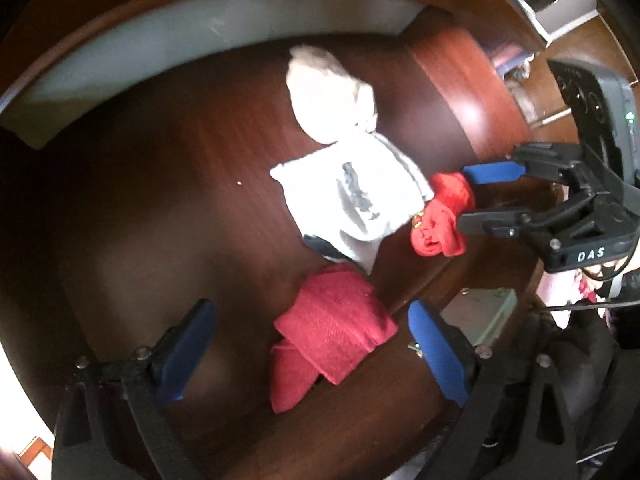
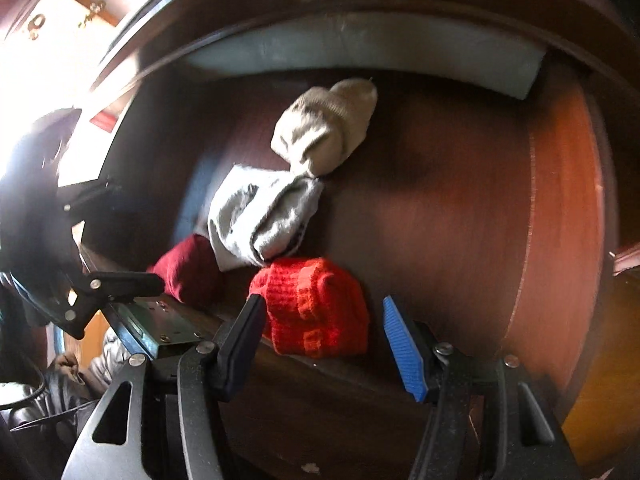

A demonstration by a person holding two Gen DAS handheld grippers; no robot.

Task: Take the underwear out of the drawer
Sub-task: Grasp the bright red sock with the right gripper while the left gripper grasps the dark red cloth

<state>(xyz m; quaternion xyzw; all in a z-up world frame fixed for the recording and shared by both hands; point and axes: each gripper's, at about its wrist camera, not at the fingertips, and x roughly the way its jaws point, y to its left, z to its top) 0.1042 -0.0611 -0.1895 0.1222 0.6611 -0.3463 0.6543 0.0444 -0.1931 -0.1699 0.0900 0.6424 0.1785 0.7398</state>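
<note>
Four bundles of underwear are lying in a loose row on the floor of the open drawer point(image 1: 140, 184), running from the back wall toward the front edge. Cream bundle point(image 1: 330, 96) is sitting nearest the back wall, touching the grey-white bundle point(image 1: 352, 196) at mid-floor. Dark red bundle point(image 1: 332, 332) is lying near the front edge, just beside the grey-white one. Bright red bundle point(image 1: 442, 220) is resting against the front edge too, touching the grey-white one on its other side.

Left gripper point(image 1: 308, 344) is hanging over the dark red bundle, jaws standing wide apart, bundle showing between them, pads not pressing on it. Right gripper point(image 2: 324, 344) is pointing down at the bright red bundle point(image 2: 316, 308), jaws standing apart with the bundle in the gap; fingers point(image 2: 404, 348) are looking clear of the cloth, nothing clamped.

A metal slide rail point(image 2: 160, 320) is showing along the drawer's front edge. A pale panel point(image 1: 200, 28) is running along the back wall. A person's sleeve point(image 2: 56, 384) is showing at bottom left in the right wrist view.
</note>
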